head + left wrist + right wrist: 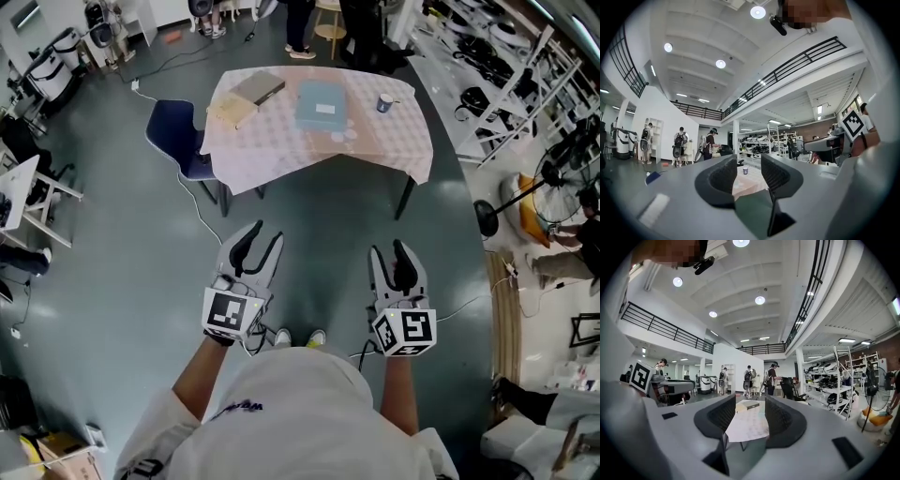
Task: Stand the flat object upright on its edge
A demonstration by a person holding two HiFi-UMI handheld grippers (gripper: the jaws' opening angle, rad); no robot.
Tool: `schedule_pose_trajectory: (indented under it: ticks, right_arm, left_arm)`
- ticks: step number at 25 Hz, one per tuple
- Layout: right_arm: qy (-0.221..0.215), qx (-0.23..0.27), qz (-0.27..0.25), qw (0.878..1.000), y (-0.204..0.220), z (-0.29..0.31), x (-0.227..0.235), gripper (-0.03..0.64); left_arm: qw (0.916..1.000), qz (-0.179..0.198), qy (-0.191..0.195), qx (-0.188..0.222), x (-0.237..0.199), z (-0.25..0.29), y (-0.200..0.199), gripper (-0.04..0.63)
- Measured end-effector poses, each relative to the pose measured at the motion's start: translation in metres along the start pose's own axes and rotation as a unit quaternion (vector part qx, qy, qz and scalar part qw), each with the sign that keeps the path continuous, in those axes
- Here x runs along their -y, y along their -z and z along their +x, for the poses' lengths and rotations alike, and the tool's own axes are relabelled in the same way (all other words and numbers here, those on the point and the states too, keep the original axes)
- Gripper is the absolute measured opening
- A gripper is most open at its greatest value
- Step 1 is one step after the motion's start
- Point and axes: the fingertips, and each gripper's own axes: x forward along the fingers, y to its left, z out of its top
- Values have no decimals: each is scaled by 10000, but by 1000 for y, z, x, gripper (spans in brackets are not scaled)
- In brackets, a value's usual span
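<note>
Both grippers are hanging released with nothing between their jaws, the left gripper and right gripper well short of the tabletop. A flat blue object is lying there, with a dark book and a tan book to its left. The cup is sitting to its right, its inside not showing. The left gripper view is catching only the cup and some cloth; the right gripper view is showing the books.
</note>
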Motion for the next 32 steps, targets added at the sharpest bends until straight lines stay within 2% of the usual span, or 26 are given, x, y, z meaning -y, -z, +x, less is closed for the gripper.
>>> schedule_pose_trajectory:
  ticks: [7,11,13,17,20,26,32]
  right_arm:
    - [98,-110,22,9999,4,-6,-13,286]
    - [148,-153,61,9998,7,-14,-24,354]
    - [175,-164,120,9996,9,-14,-27,417]
    - [272,-221,197,9992,18,-9,-27,590]
    - [343,-268,173,9989,24,-1,-23,594]
    - [257,-374,193,9988,31,35,-4,594]
    - [112,-503,270,9983,45,112,46,594]
  left_arm:
    - [9999,-125,-27,-18,-16,-19,6,285]
    - [9997,-175,44,-155,-20,-30,15,418]
    - [9996,-179,25,-235,-24,-33,21,460]
    - [9987,-371,131,-327,-24,-33,39,544]
    - [9982,-476,280,-252,-23,-28,43,591]
    - [9980,-493,232,-315,-36,5,50,591]
    - [9976,-439,453,-301,-55,77,60,589]
